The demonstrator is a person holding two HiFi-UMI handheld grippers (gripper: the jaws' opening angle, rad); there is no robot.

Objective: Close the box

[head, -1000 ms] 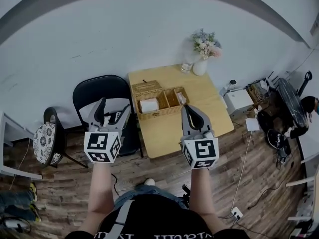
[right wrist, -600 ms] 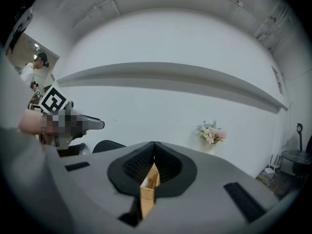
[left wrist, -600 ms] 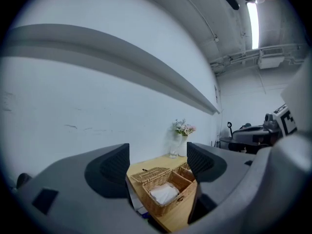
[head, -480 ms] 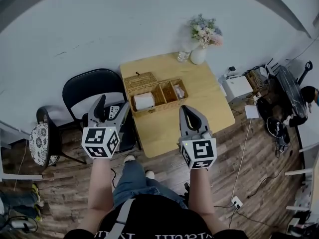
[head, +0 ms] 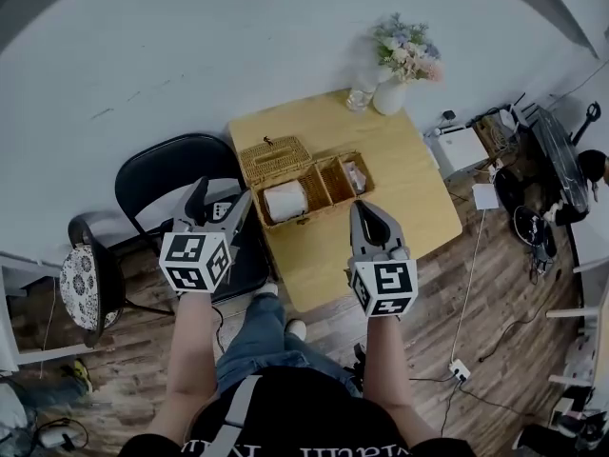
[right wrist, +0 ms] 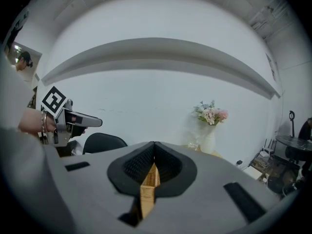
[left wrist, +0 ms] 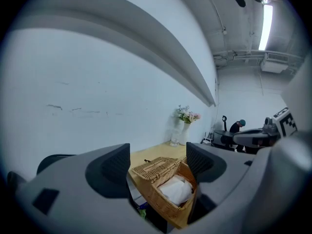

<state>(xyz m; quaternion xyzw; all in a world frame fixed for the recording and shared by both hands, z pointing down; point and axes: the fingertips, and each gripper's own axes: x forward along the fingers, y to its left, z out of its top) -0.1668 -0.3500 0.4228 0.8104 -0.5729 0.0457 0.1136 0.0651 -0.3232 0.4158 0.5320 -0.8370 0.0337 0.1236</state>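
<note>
On table (head: 411,190), open wicker box (head: 306,190)

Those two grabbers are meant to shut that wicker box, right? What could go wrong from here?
1. The white roll seems to bulge near the rim of the wicker box, so the lid might not close flat.
2. The right gripper is shut and the left gripper is open and empty. A push on the unheld box could slide it toward the vase.
</note>
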